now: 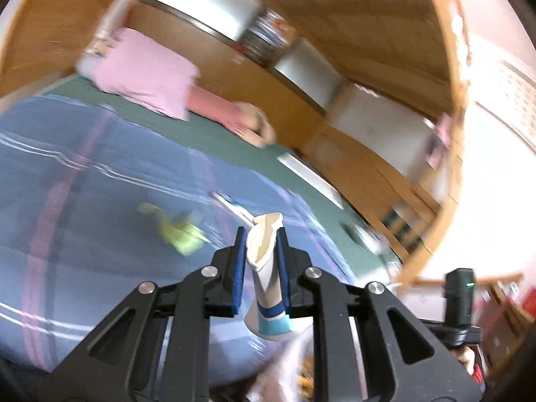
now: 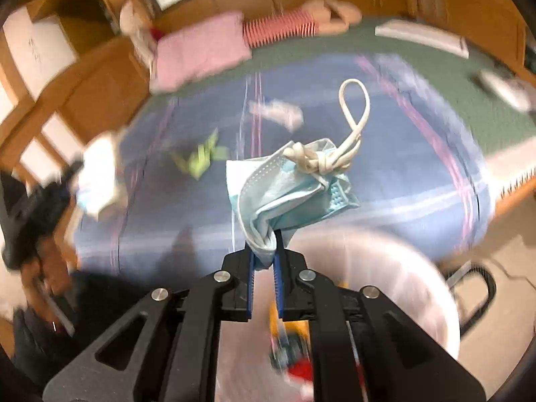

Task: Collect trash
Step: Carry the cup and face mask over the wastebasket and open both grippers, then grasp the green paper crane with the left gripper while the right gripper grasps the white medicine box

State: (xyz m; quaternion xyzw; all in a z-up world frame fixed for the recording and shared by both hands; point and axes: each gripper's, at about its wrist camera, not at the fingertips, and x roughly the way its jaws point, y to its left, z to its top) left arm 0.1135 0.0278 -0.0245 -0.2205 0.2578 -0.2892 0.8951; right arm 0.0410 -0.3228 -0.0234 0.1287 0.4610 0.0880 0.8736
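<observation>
My left gripper [image 1: 261, 238] is shut on a crushed white paper cup with blue bands [image 1: 266, 281], held above the blue striped bedcover [image 1: 83, 201]. My right gripper [image 2: 264, 244] is shut on a crumpled light blue face mask [image 2: 284, 187] with knotted white ear loops [image 2: 351, 127], held above a trash bin lined with a clear bag [image 2: 385, 274]. A yellow-green scrap lies on the bedcover in the left wrist view [image 1: 177, 231] and in the right wrist view [image 2: 201, 159]. A pale wrapper [image 2: 278, 112] lies farther back. The left gripper with the cup shows blurred at the left of the right wrist view [image 2: 97, 174].
A pink pillow [image 2: 201, 53] and a pink striped cloth [image 2: 281, 28] lie at the head of the bed on a green sheet [image 2: 435, 63]. Wooden cabinets [image 1: 368, 16] surround the bed. The bin holds colourful trash [image 2: 288, 351]. A black wire basket [image 2: 475, 288] stands on the floor.
</observation>
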